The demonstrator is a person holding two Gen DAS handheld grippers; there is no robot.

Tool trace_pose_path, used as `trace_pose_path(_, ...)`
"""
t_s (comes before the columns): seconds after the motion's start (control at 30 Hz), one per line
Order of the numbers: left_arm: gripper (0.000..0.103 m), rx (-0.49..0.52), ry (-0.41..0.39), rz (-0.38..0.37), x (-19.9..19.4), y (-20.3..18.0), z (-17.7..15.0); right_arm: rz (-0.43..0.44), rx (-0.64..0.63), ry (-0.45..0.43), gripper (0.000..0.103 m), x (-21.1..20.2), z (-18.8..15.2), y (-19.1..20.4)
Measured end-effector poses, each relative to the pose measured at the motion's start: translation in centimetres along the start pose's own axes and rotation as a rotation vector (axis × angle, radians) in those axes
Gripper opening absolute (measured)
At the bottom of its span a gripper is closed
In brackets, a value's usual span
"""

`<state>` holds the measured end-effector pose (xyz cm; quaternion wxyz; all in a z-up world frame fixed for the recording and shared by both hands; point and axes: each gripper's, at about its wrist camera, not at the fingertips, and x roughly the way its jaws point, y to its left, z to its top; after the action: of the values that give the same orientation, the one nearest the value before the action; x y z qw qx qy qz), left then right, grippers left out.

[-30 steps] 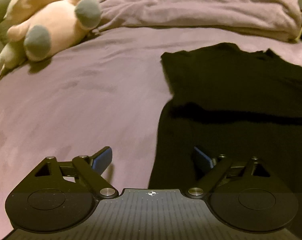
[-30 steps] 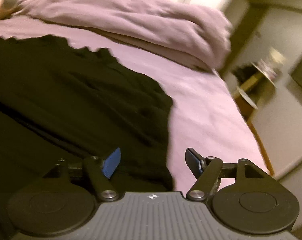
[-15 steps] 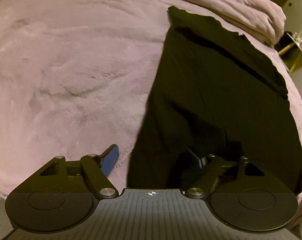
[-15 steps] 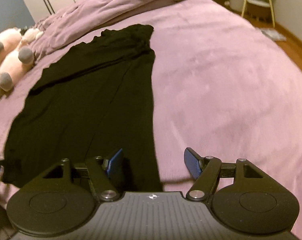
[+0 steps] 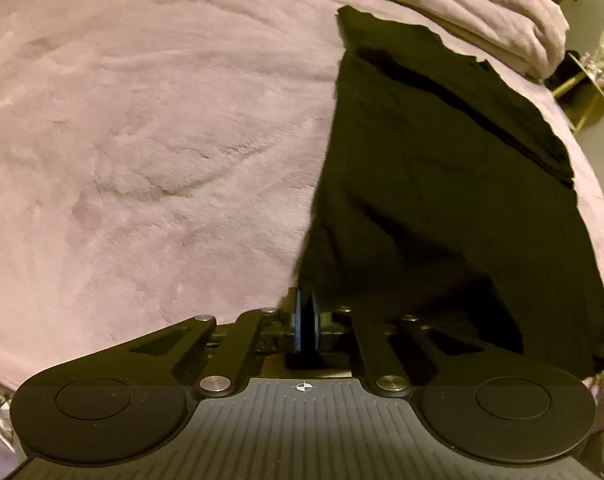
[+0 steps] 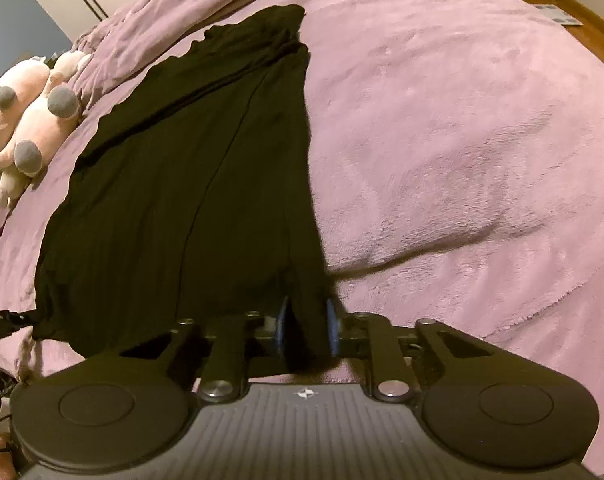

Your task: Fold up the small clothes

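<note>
A black garment (image 5: 442, 200) lies spread flat on the purple bed cover (image 5: 142, 160), its far end folded over. In the left wrist view my left gripper (image 5: 307, 316) is shut on the garment's near left corner, blue pads pinched together on the cloth edge. In the right wrist view the same garment (image 6: 182, 200) runs away from me, and my right gripper (image 6: 307, 320) is at its near right corner. Its jaws are closing, with a bunch of black cloth pressed between the blue pads. Both grippers point steeply down at the bed.
A bunched purple duvet (image 5: 482, 8) lies beyond the garment's far end. A pink plush toy (image 6: 34, 120) rests at the far left of the bed. A small yellow stand (image 5: 582, 92) and wooden floor (image 6: 590, 28) lie off the bed's side.
Both grippers stood open at the garment's corners half a second ago. Now each has closed on the cloth at its corner, and neither has shifted much since.
</note>
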<state>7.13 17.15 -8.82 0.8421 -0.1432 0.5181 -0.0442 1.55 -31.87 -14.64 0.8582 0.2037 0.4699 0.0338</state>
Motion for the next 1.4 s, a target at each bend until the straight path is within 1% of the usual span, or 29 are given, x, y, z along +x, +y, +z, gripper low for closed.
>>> trace_pose_path(0.03,0.006,0.005,0.000,-0.008,-0.1,0.0,0.0,0.019,0.002,0.004,0.008,0.0,0.2,0.0)
trace_pose_path(0.1,0.005,-0.003,0.006,-0.043,-0.3,0.2,0.1,0.056,0.015,0.008,0.007,-0.3,0.5,0.0)
trace_pose_path(0.17,0.005,-0.030,0.010,-0.091,-0.6,0.4,0.3,0.114,0.054,0.009,0.007,-0.6,1.0,-0.2)
trace_pose_path(0.27,0.005,-0.076,-0.013,-0.182,-1.5,0.5,1.1,0.199,0.129,0.006,0.006,-0.5,2.3,-0.1)
trace_pose_path(0.37,0.005,-0.122,-0.065,-0.255,-2.6,0.5,2.7,0.292,0.204,-0.020,0.006,-0.8,3.8,-0.1)
trace_pose_path(0.47,0.005,-0.172,-0.127,-0.317,-3.5,0.3,5.2,0.352,0.250,-0.057,0.006,-0.7,6.1,0.0)
trace_pose_path(0.53,0.005,-0.199,-0.158,-0.339,-3.5,0.0,6.9,0.373,0.279,-0.087,0.006,-0.4,8.0,0.2)
trace_pose_path(0.57,0.005,-0.202,-0.177,-0.337,-3.4,-0.3,7.9,0.380,0.287,-0.102,0.006,-0.1,8.9,0.4)
trace_pose_path(0.6,0.005,-0.211,-0.190,-0.335,-3.2,-0.6,8.8,0.375,0.282,-0.116,0.006,0.2,9.7,0.6)
trace_pose_path(0.63,0.005,-0.218,-0.194,-0.337,-2.8,-0.9,9.6,0.349,0.270,-0.136,0.006,0.5,10.8,1.0)
trace_pose_path(0.73,0.005,-0.235,-0.209,-0.299,-1.0,-1.8,12.5,0.313,0.309,-0.173,0.006,1.8,13.1,1.2)
trace_pose_path(0.83,0.005,-0.306,-0.212,-0.267,1.6,-1.6,14.9,0.217,0.308,-0.215,0.006,3.3,15.3,1.4)
trace_pose_path(0.87,0.005,-0.334,-0.213,-0.242,2.4,-1.5,15.5,0.195,0.327,-0.218,0.006,3.8,15.8,1.3)
trace_pose_path(0.93,0.005,-0.349,-0.217,-0.192,3.6,-1.4,16.5,0.157,0.356,-0.219,0.006,5.1,16.9,1.0)
trace_pose_path(1.0,0.006,-0.362,-0.217,-0.159,4.6,-1.3,16.8,0.122,0.362,-0.238,0.009,6.1,17.6,0.8)
trace_pose_path(1.03,0.006,-0.350,-0.224,-0.152,4.9,-1.3,16.8,0.118,0.362,-0.248,0.014,6.3,17.7,0.4)
trace_pose_path(1.07,0.013,-0.331,-0.236,-0.146,4.6,-1.1,16.5,0.097,0.363,-0.271,0.023,6.4,17.9,0.3)
trace_pose_path(1.1,0.017,-0.303,-0.259,-0.136,4.4,-1.1,16.1,0.076,0.357,-0.294,0.029,6.2,17.9,0.2)
trace_pose_path(1.13,0.027,-0.271,-0.274,-0.141,4.3,-1.0,15.8,0.059,0.342,-0.323,0.038,6.0,17.8,0.1)
trace_pose_path(1.17,0.038,-0.225,-0.277,-0.163,4.3,-0.8,15.5,0.050,0.312,-0.349,0.042,5.7,17.6,0.1)
trace_pose_path(1.2,0.043,-0.194,-0.273,-0.181,4.2,-0.5,15.2,0.043,0.271,-0.357,0.043,5.5,17.4,0.1)
trace_pose_path(1.23,0.046,-0.165,-0.269,-0.193,4.2,-0.3,14.9,0.045,0.219,-0.343,0.047,5.5,17.3,0.2)
trace_pose_path(1.27,0.046,-0.135,-0.271,-0.196,4.1,-0.1,14.5,0.052,0.164,-0.315,0.049,5.7,17.3,0.4)
trace_pose_path(1.33,0.052,-0.075,-0.279,-0.185,4.2,0.0,13.9,0.038,0.052,-0.276,0.051,5.9,16.7,1.2)
trace_pose_path(1.37,0.054,-0.049,-0.280,-0.170,4.4,0.0,13.7,0.020,-0.014,-0.267,0.058,6.1,16.3,1.7)
trace_pose_path(1.4,0.054,-0.033,-0.273,-0.155,4.6,-0.1,13.7,0.004,-0.062,-0.262,0.060,6.2,16.1,2.0)
